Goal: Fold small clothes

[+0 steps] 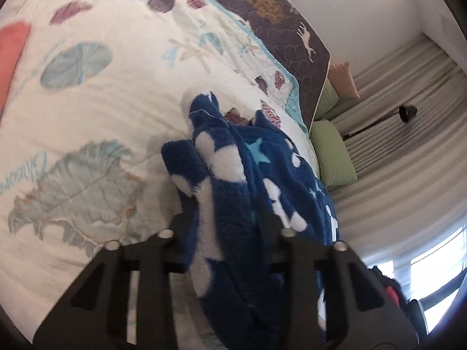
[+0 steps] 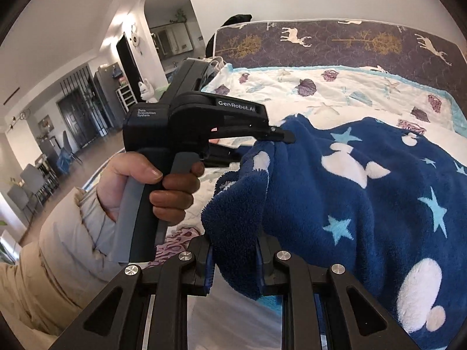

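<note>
Left wrist view: left gripper [image 1: 227,204] pinching a bunched fold of the blue fleece [image 1: 248,175]; cloth fills the gap between both fingers and hides the tips. Fleece hangs crumpled over the quilt [image 1: 102,102], a dark mattress [image 1: 277,14] upright beyond and green pillows [image 1: 332,157] to the right. An orange cloth [image 1: 11,55] lies at the far left, apart from the fleece.

Right wrist view: right gripper [image 2: 235,258] pressed onto an edge of the fleece [image 2: 364,198], close to the pinch of the left gripper [image 2: 280,140]. A hand [image 2: 146,186] squeezes that tool's handle. The rest of the fleece drapes to the right onto the quilt [image 2: 335,93].

Progress, as judged: early. Both grips look set on one edge, but no neat fold shows; spreading flat and folding are still to do.
</note>
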Tool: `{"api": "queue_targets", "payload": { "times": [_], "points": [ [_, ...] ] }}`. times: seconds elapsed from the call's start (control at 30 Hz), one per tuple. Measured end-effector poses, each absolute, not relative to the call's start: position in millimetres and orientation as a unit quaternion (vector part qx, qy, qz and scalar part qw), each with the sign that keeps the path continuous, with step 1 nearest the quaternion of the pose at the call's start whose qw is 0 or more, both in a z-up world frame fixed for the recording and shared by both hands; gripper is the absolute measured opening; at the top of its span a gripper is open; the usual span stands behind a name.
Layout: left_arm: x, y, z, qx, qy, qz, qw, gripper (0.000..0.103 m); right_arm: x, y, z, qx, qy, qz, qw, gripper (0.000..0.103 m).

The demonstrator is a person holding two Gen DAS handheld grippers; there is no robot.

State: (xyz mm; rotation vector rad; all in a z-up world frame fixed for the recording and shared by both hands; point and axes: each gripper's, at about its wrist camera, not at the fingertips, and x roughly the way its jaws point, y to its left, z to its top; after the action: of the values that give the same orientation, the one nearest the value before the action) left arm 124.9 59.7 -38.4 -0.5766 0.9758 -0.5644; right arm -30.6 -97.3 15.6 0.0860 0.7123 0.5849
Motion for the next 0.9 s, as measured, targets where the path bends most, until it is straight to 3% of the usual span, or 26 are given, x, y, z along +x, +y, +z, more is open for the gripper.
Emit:
{"api": "queue_targets", "payload": {
  "times": [0.2, 0.5, 0.77, 0.83, 0.87, 0.9],
  "points": [
    [116, 30, 14, -0.244, 0.425, -0.282, 0.825, 0.027, -46, -126, 36, 0.048, 0.300, 0.274, 0.912, 0.021],
    [103, -111, 98, -0.111, 0.380, -0.339, 0.853, 0.026, -79, -227, 68, 0.127, 0.224, 0.227, 0.939, 0.021],
    [93, -255, 97, 0.001, 0.383, -0.393, 0.836, 0.025, -101, -343, 59, 0.228, 0.192, 0.154, 0.942, 0.021],
    [94, -291, 81, 0.025, 0.393, -0.400, 0.828, 0.016, -105, -370, 42, 0.263, 0.202, 0.135, 0.934, 0.021],
    [96, -300, 75, 0.029, 0.398, -0.398, 0.826, 0.006, -105, -384, 33, 0.278, 0.208, 0.130, 0.929, 0.021],
    [97, -311, 63, 0.033, 0.410, -0.396, 0.821, 0.006, -103, -398, 18, 0.298, 0.223, 0.122, 0.920, 0.021]
  ]
}}
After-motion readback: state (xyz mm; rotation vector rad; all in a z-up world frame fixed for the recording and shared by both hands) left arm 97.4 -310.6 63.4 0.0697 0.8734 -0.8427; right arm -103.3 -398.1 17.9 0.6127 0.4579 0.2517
